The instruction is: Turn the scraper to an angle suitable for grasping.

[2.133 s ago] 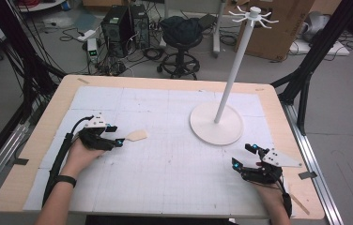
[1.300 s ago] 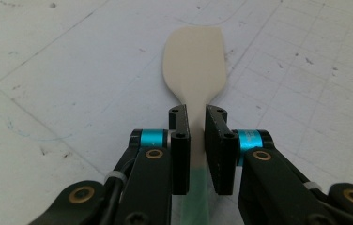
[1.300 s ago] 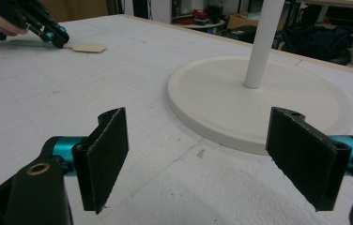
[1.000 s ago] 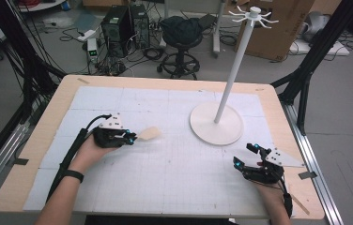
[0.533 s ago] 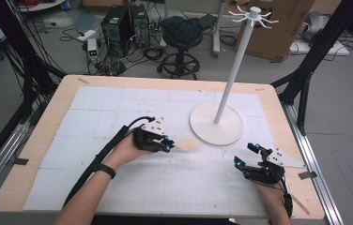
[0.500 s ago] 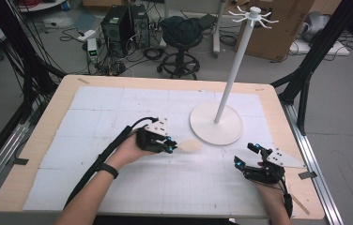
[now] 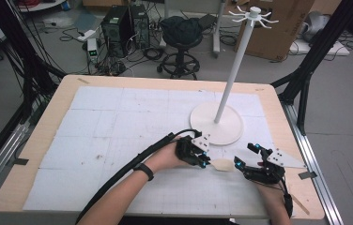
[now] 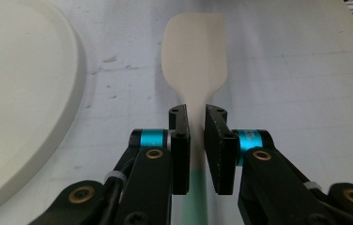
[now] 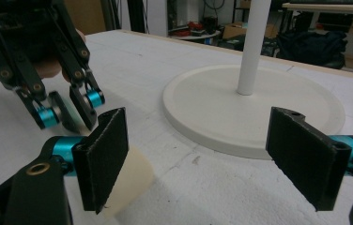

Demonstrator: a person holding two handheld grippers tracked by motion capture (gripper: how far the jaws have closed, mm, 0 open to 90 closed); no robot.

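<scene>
The left hand-held gripper [image 8: 197, 140] clamps the spatula [image 8: 194, 51] by its neck.

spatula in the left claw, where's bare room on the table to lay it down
The wide left half of the table, from the stand's base to the left edge, is bare. It is crowded near the front right: the spatula, left claw and right claw sit close below the base.

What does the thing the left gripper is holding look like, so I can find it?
Find the tall white stand on the table. Just in front of its round base, the left gripper pinches a spatula by its neck. It has a flat cream blade and a pale green handle, and is the only small loose thing there.
</scene>
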